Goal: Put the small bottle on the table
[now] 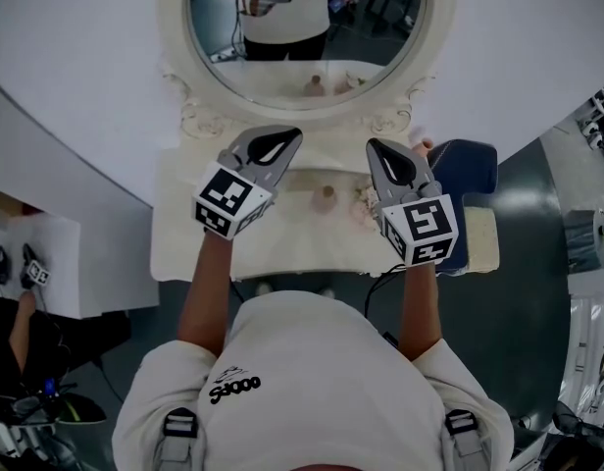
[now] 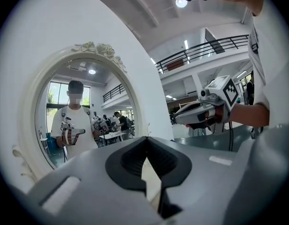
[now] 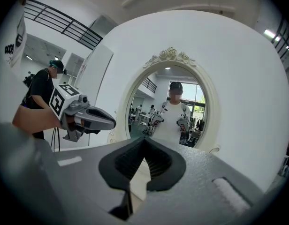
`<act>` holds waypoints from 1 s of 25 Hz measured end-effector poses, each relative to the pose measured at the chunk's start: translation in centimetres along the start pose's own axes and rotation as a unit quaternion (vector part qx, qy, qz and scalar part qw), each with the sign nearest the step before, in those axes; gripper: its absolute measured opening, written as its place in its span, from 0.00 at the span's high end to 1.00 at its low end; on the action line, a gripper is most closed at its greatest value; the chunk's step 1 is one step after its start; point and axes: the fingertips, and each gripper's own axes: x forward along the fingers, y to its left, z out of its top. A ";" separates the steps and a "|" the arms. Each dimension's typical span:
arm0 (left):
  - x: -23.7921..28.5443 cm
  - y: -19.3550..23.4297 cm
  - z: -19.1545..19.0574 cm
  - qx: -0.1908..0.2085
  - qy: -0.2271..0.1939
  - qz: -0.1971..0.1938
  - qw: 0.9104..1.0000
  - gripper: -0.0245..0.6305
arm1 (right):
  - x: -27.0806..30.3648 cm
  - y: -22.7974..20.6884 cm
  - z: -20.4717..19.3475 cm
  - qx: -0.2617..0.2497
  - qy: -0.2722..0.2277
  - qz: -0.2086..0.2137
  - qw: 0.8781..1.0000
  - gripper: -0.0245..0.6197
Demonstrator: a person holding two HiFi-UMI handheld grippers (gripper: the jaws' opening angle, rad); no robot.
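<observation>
Jaws of left gripper (image 1: 287, 137) and right gripper (image 1: 377, 149) are seen in the head view flanking the small bottle (image 1: 327, 196), upright on the counter (image 1: 184, 234), touched by neither. Left gripper view: jaws are pressed together, empty. Right gripper view: likewise closed, nothing held.

Only one print is partly readable from here: in the head view, black lettering on the back of the person's white shirt (image 1: 233, 389) shows an S, one character I can't make out, then 000, under a small emblem. The right gripper view catches more black print on the shirt's edge at far left, too warped to read. The cubes on the left gripper (image 1: 285, 137) and right gripper (image 1: 377, 148) carry black-and-white square code markers, no letters.
</observation>
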 end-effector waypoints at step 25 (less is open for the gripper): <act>-0.1 -0.8 2.7 0.039 -0.022 -0.004 0.999 0.93 | -0.4 0.5 1.9 -0.020 -0.014 0.001 1.000 0.96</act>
